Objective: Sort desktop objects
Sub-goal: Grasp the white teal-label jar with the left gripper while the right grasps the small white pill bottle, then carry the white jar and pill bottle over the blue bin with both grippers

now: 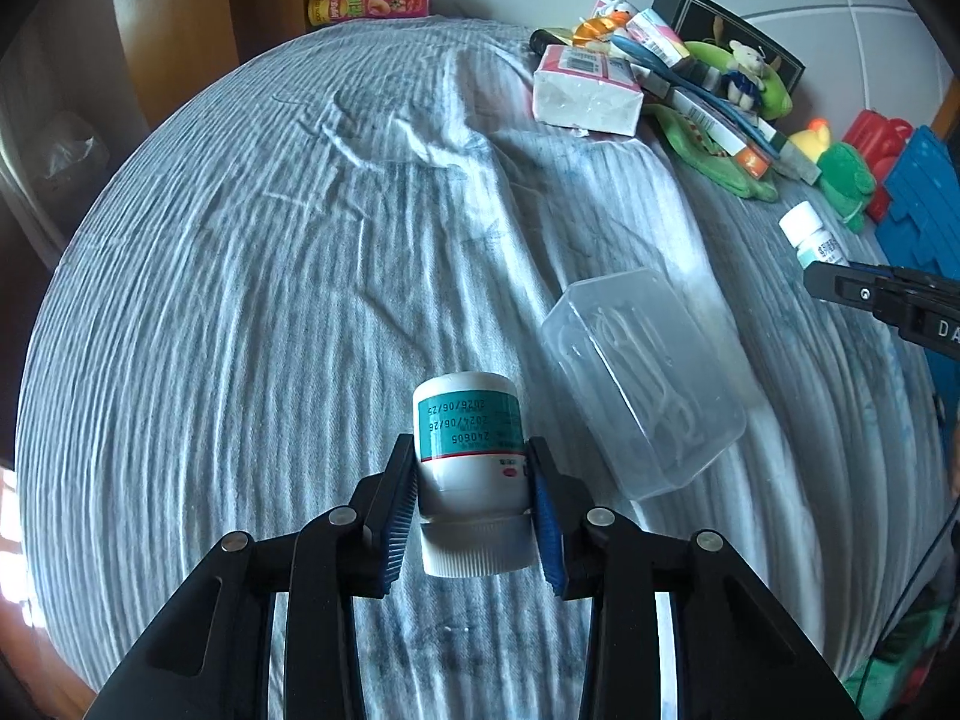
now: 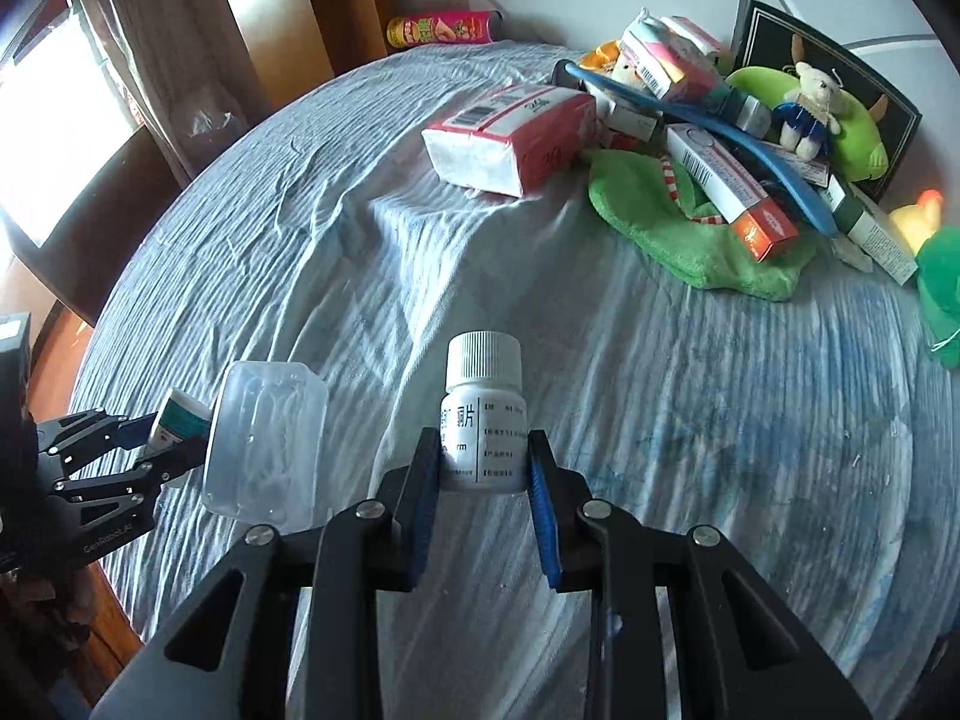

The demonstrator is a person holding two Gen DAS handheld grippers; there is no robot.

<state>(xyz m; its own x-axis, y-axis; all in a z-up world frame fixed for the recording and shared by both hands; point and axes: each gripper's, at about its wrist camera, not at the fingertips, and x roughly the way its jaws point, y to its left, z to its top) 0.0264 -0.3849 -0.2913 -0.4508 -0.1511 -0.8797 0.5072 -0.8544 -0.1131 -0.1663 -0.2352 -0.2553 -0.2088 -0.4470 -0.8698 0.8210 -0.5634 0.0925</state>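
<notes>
My left gripper (image 1: 473, 480) is shut on a white pill bottle with a teal label (image 1: 468, 438), held upside down with its ribbed cap toward the camera, above the striped cloth. My right gripper (image 2: 483, 468) is shut on a second white pill bottle (image 2: 483, 414), upright with its cap on top. A clear plastic box (image 1: 642, 378) lies on the cloth between the two grippers, also seen as the clear box (image 2: 264, 438) in the right wrist view. The left gripper (image 2: 150, 444) appears at the left edge there, and the right gripper's bottle (image 1: 811, 234) shows at the right edge of the left view.
A pile sits at the back right: pink tissue pack (image 2: 510, 138), green cloth (image 2: 690, 234), medicine boxes (image 2: 729, 192), a blue handled tool (image 2: 720, 132), plush toys (image 2: 810, 102), a black box (image 2: 840, 60). A chip can (image 2: 444, 29) lies at the back. Blue and red blocks (image 1: 918, 186) are far right.
</notes>
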